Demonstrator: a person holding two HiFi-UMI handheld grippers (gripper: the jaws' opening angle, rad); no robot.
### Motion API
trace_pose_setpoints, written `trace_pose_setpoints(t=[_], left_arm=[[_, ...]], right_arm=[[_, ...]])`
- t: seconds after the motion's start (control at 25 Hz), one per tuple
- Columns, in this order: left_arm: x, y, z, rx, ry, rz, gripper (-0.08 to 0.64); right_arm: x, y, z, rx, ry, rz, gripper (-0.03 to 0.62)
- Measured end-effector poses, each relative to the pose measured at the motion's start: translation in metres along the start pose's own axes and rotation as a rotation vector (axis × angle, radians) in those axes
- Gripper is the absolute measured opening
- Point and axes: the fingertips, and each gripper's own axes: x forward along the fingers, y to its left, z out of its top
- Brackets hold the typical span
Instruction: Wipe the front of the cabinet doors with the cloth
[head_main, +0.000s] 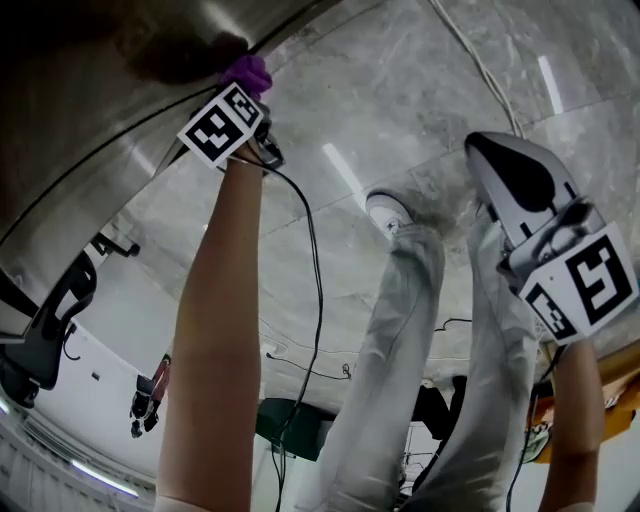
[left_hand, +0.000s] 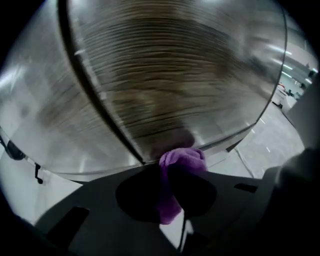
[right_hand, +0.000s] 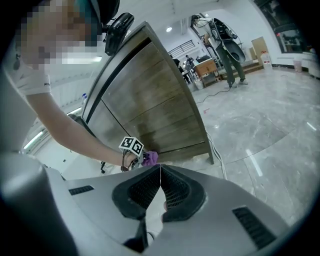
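Note:
The purple cloth (left_hand: 181, 163) is bunched between the jaws of my left gripper (left_hand: 172, 170), which is shut on it. The cloth presses against the wood-grain cabinet door (left_hand: 165, 75), low down beside the dark seam between two doors. In the head view the cloth (head_main: 247, 71) shows past the left gripper's marker cube (head_main: 226, 122), touching the cabinet (head_main: 110, 110). My right gripper (head_main: 480, 148) hangs away from the cabinet over the floor, shut on nothing. From the right gripper view, the jaws of the right gripper (right_hand: 160, 168) meet, and beyond them are the cabinet (right_hand: 150, 100) and the cloth (right_hand: 152, 157).
The floor is grey marble (head_main: 400, 90), with a white cable (head_main: 480, 60) and a black cable (head_main: 315, 270) across it. My legs and shoes (head_main: 392, 212) stand in the middle. An office chair (head_main: 50, 320) is at left. A person (right_hand: 227, 45) and boxes stand far off.

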Motion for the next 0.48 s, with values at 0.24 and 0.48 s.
trace_pose_setpoints(t=[0.24, 0.48], left_arm=[[-0.010, 0.049, -0.014, -0.052, 0.002, 0.060, 0.058], [-0.057, 0.032, -0.021, -0.055, -0.072, -0.076, 0.058]], right_arm=[[0.019, 0.023, 0.006, -0.035, 0.015, 0.020, 0.028], [0.028, 0.054, 0.032, -0.065, 0.006, 0.032, 0.028]])
